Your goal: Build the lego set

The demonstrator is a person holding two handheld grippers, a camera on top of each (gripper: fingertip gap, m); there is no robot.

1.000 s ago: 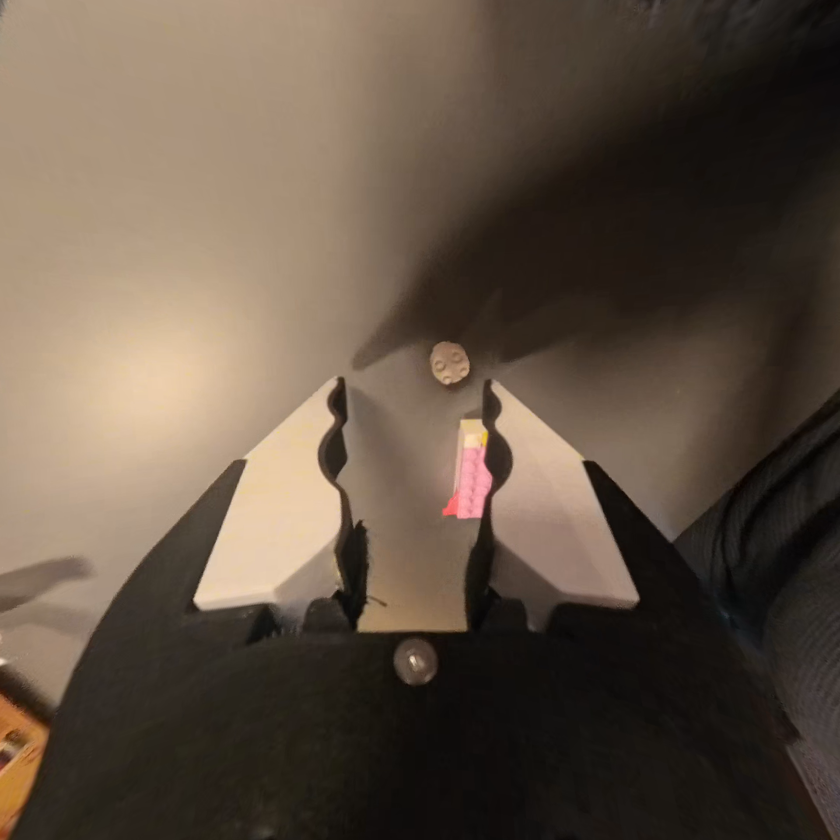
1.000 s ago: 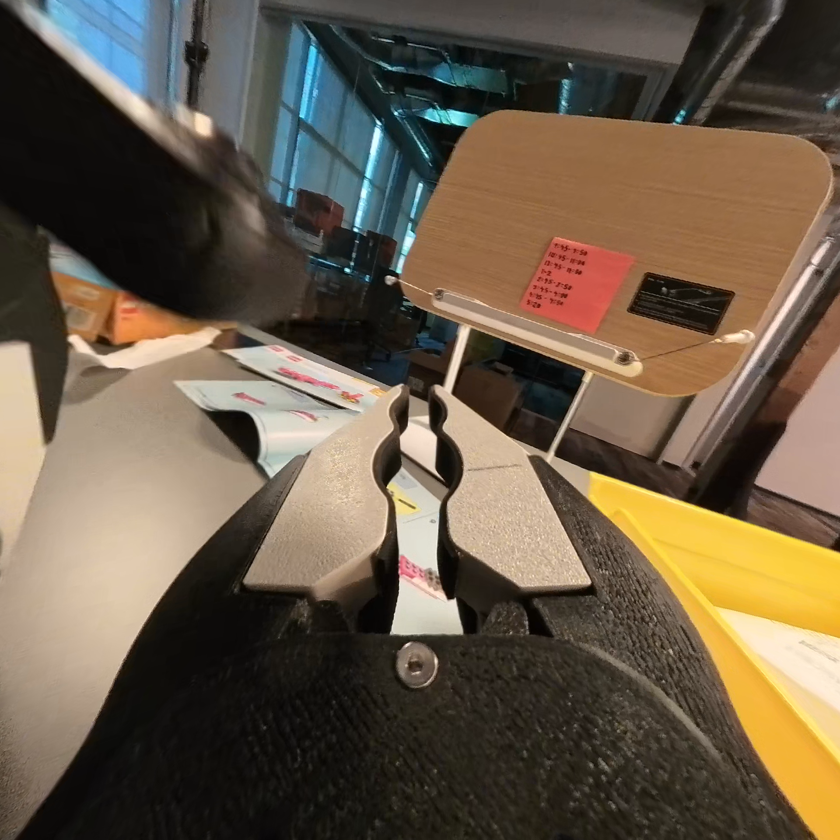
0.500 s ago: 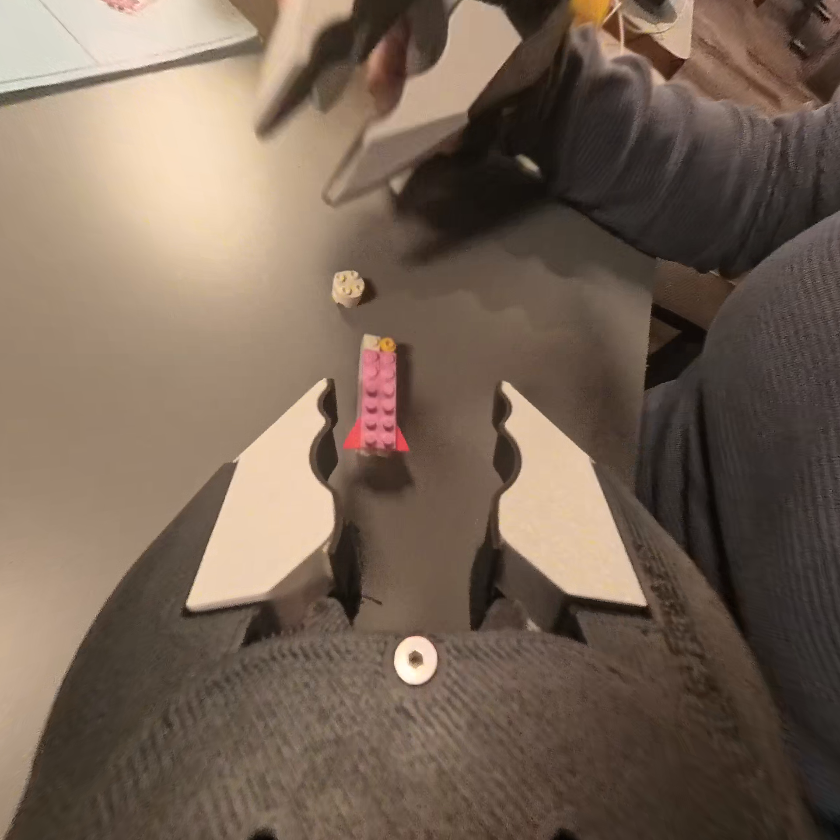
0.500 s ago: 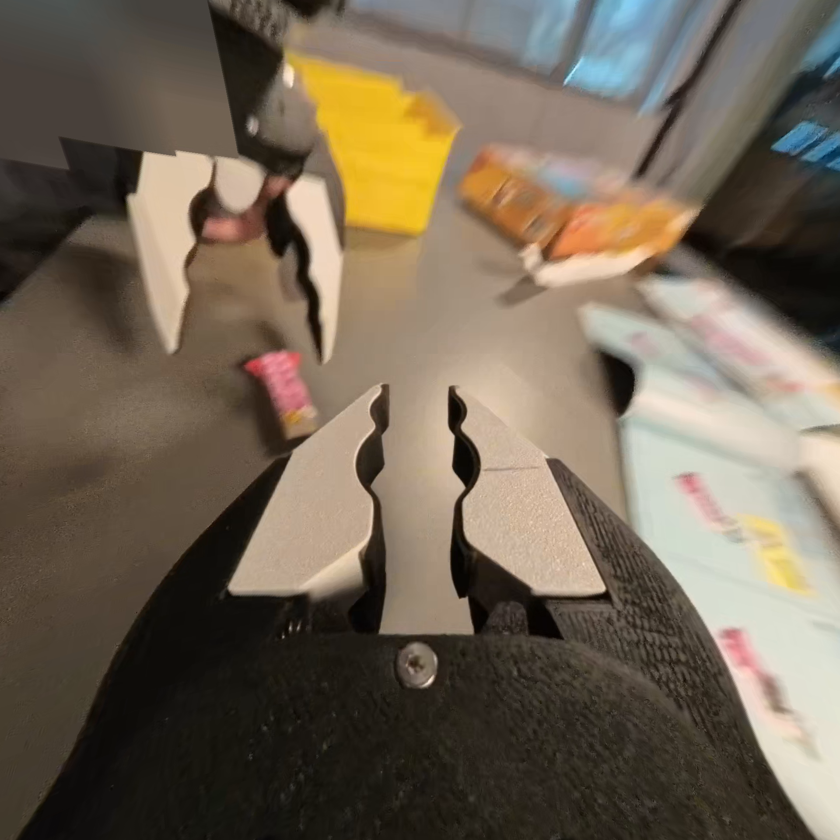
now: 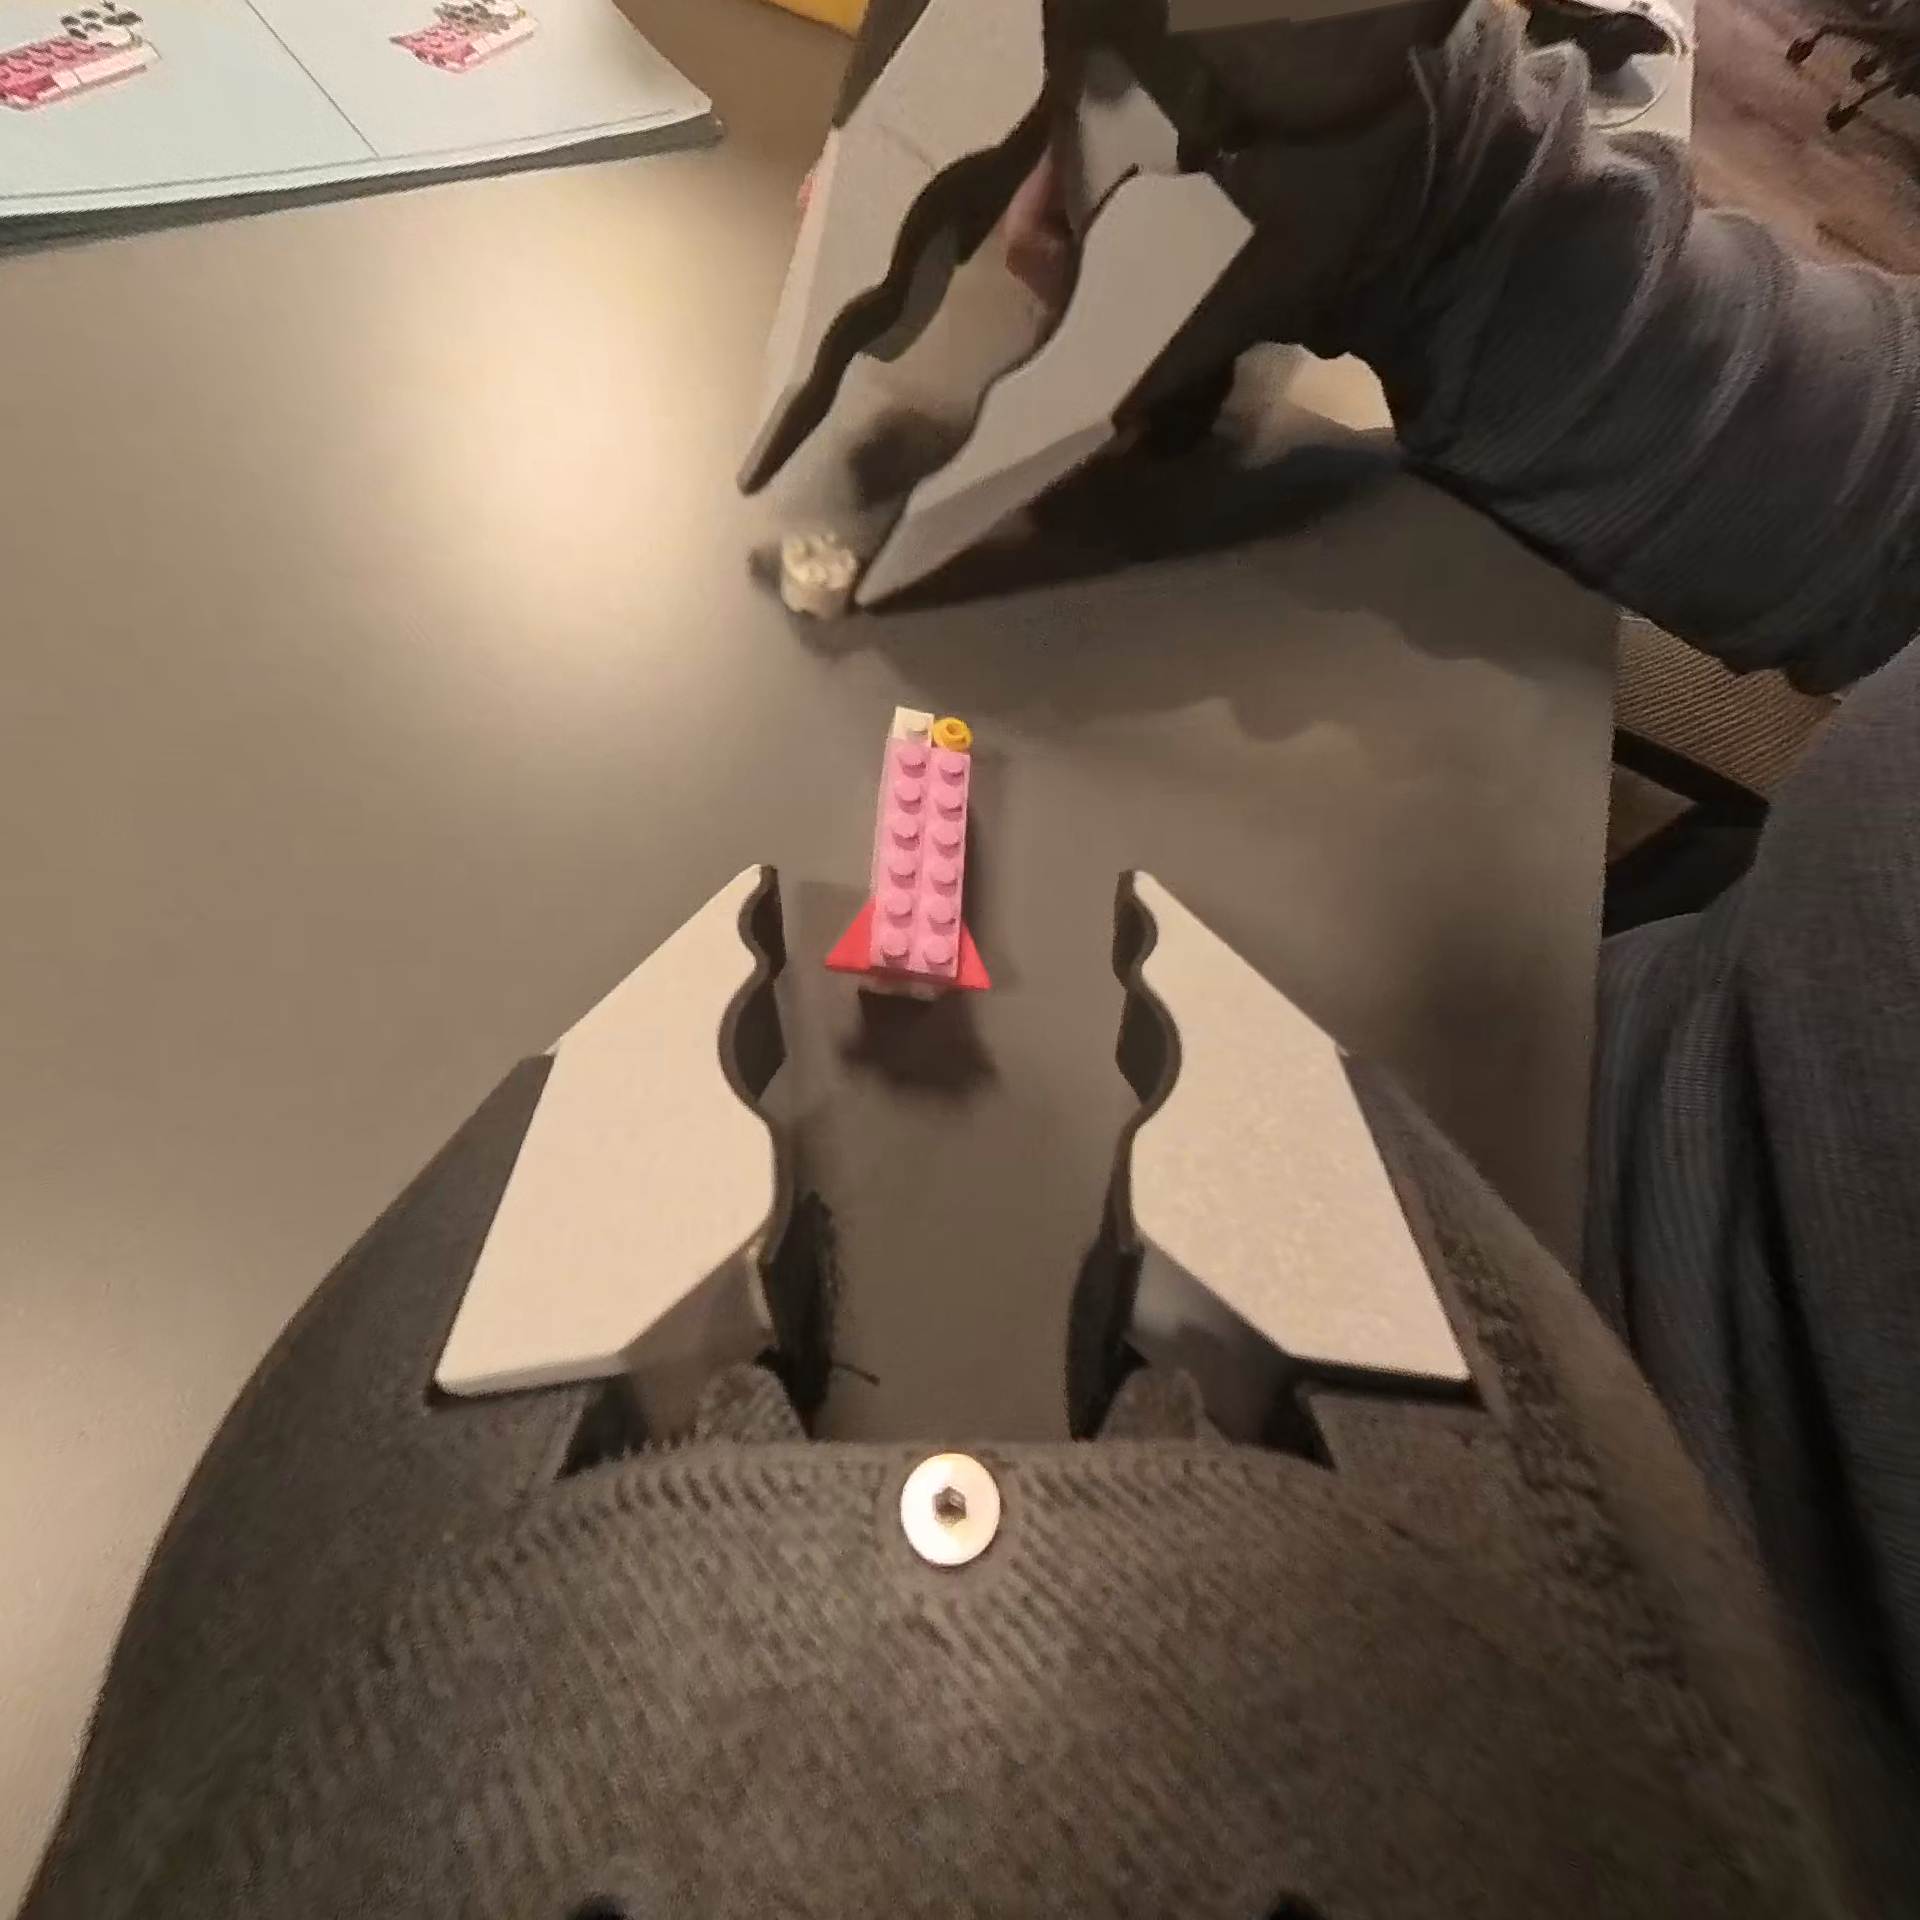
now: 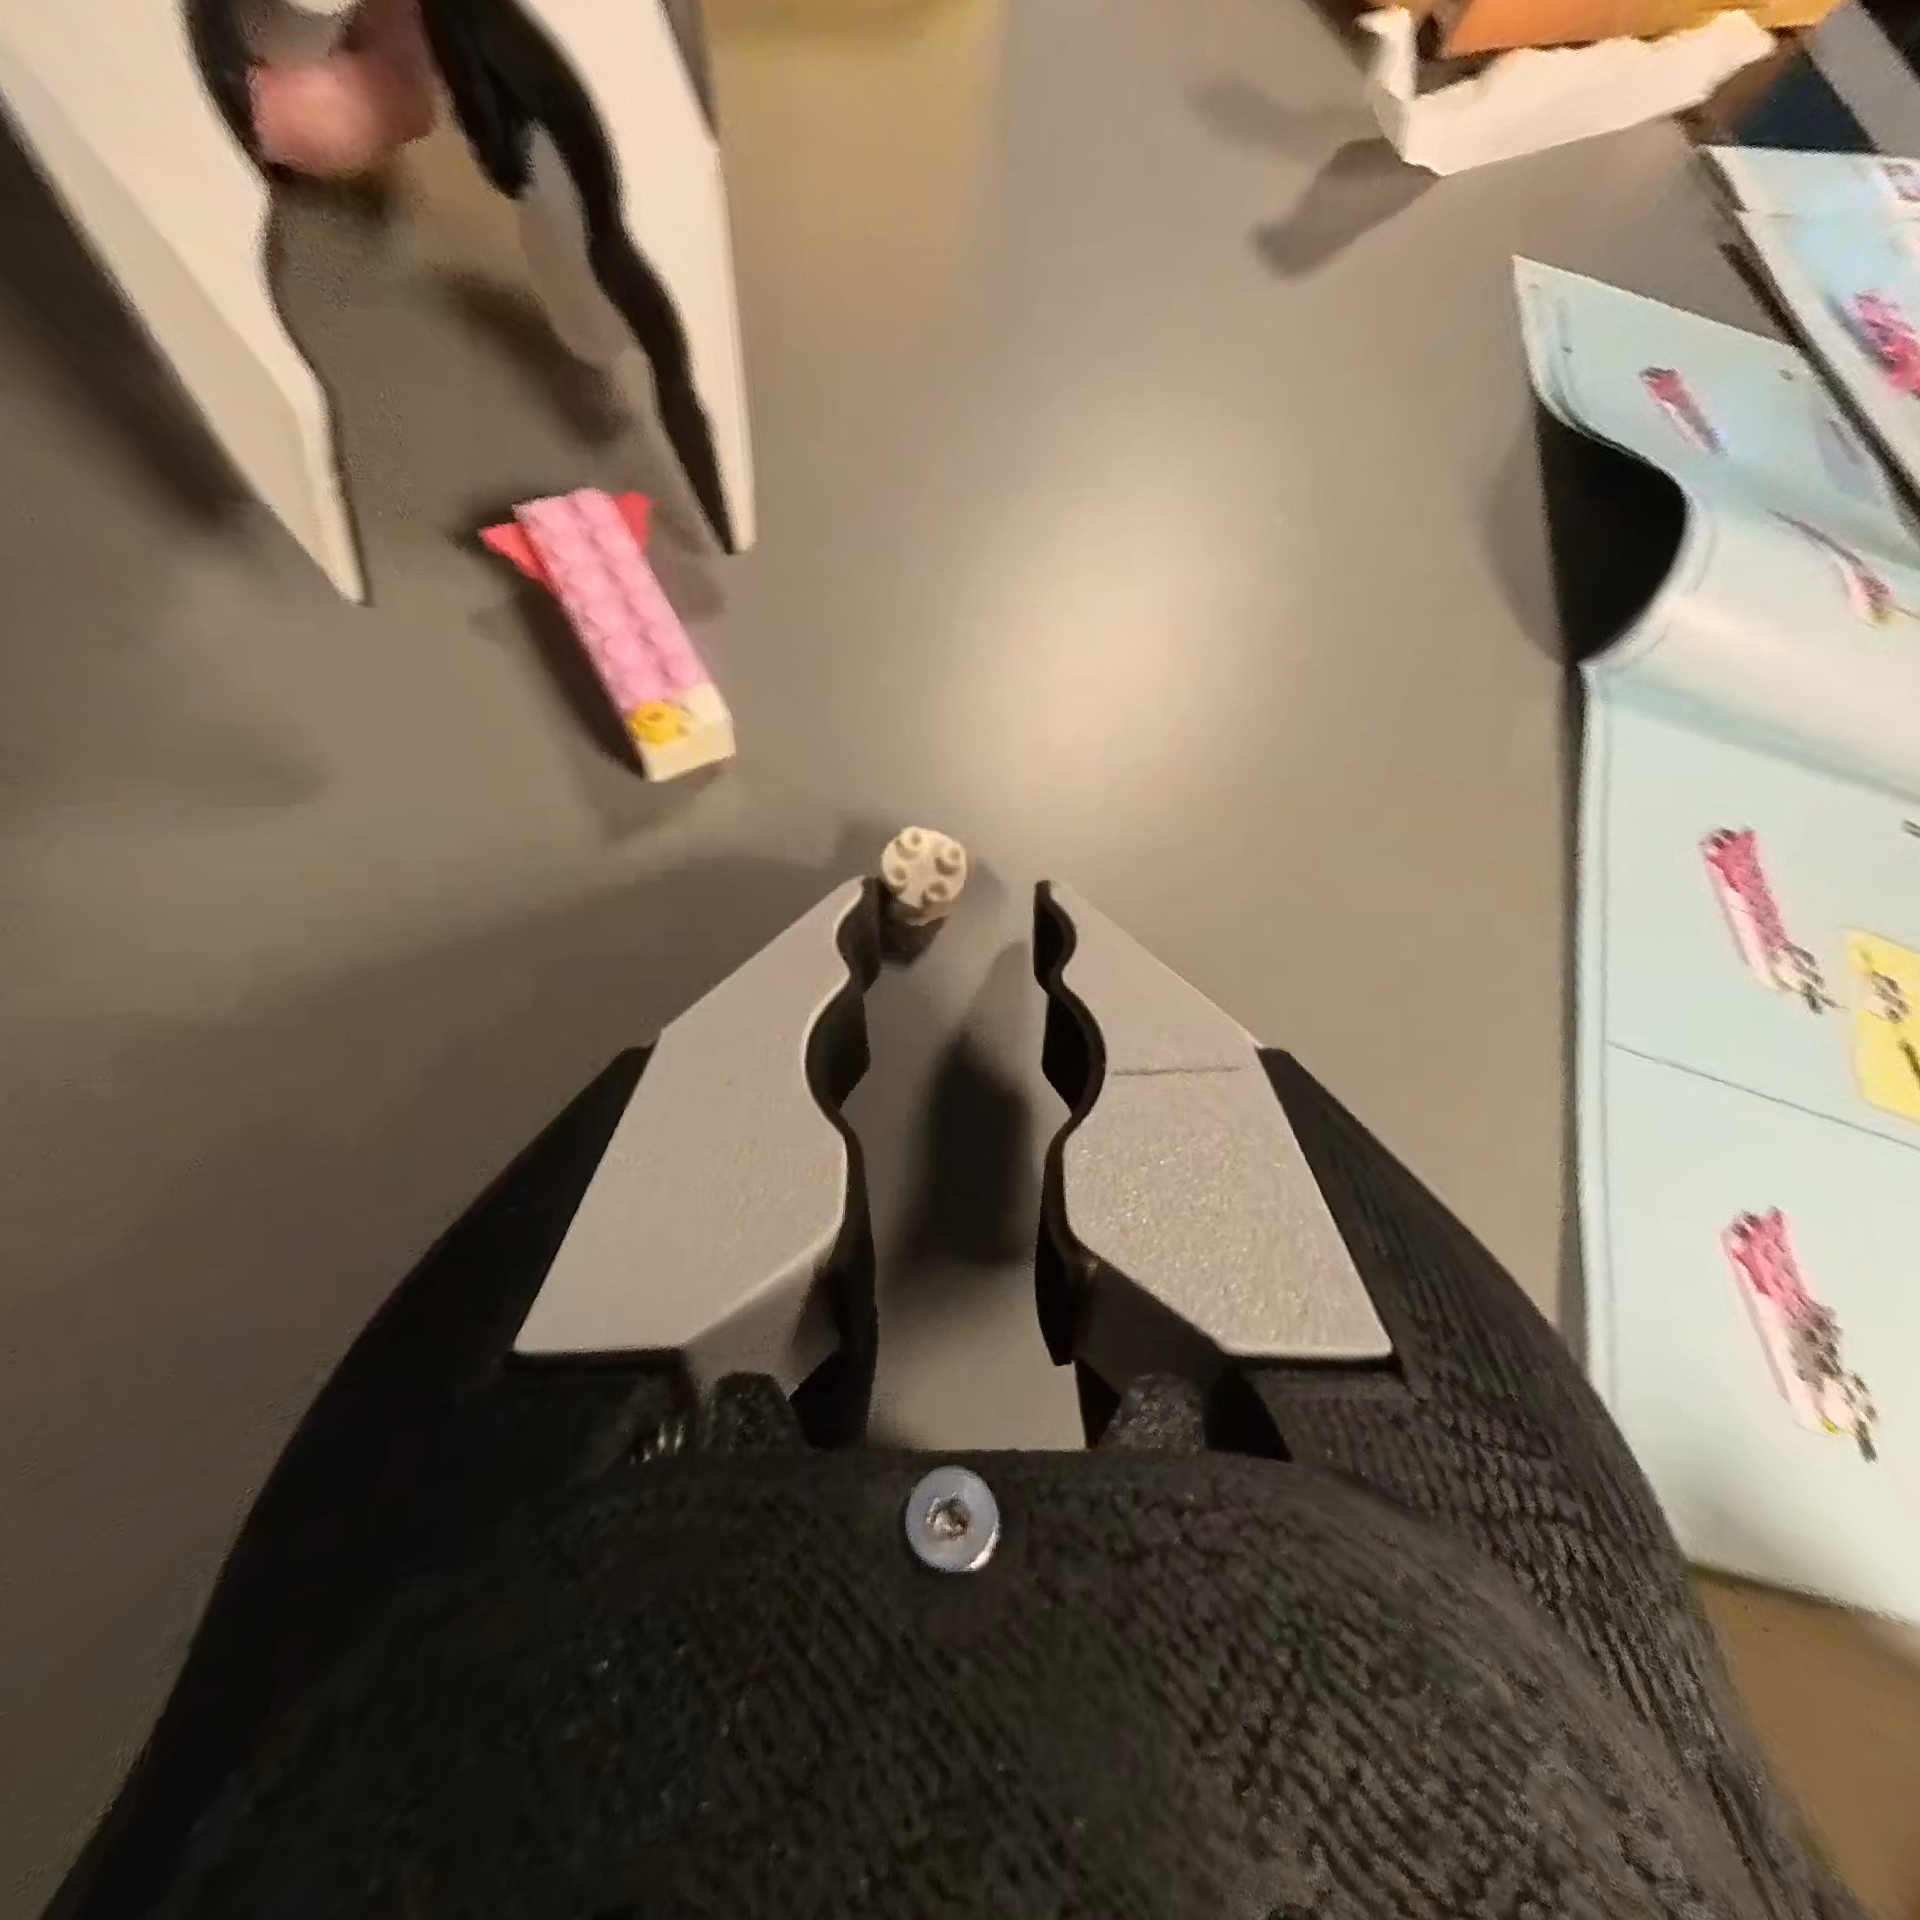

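Note:
A pink brick model (image 5: pixel 921 860) with red fins and a yellow stud lies flat on the grey table (image 5: pixel 312 623). My left gripper (image 5: pixel 945 894) is open above its finned end and touches nothing. The model also shows in the right wrist view (image 6: pixel 613 634), with the left gripper (image 6: pixel 540 561) over it. A small round beige brick (image 6: pixel 923 871) stands on the table at the tips of my right gripper (image 6: pixel 948 902), close to its left fingertip (image 6: pixel 847 909). The right gripper is open; its pads do not press on the brick. In the left wrist view the round brick (image 5: pixel 819 566) sits at the right gripper's tip (image 5: pixel 831 540).
Light blue instruction sheets lie at the table's right side (image 6: pixel 1766 935) and at the far left (image 5: pixel 312 94). A person's grey sleeve (image 5: pixel 1662 343) holds the right gripper. An orange and white box (image 6: pixel 1558 73) sits at the back. The table's edge (image 5: pixel 1605 831) runs close on the right.
The right gripper swung down from facing the room to the table and opened, reaching the round beige brick. The left gripper drew back from the pink model, which now lies ahead of its tips.

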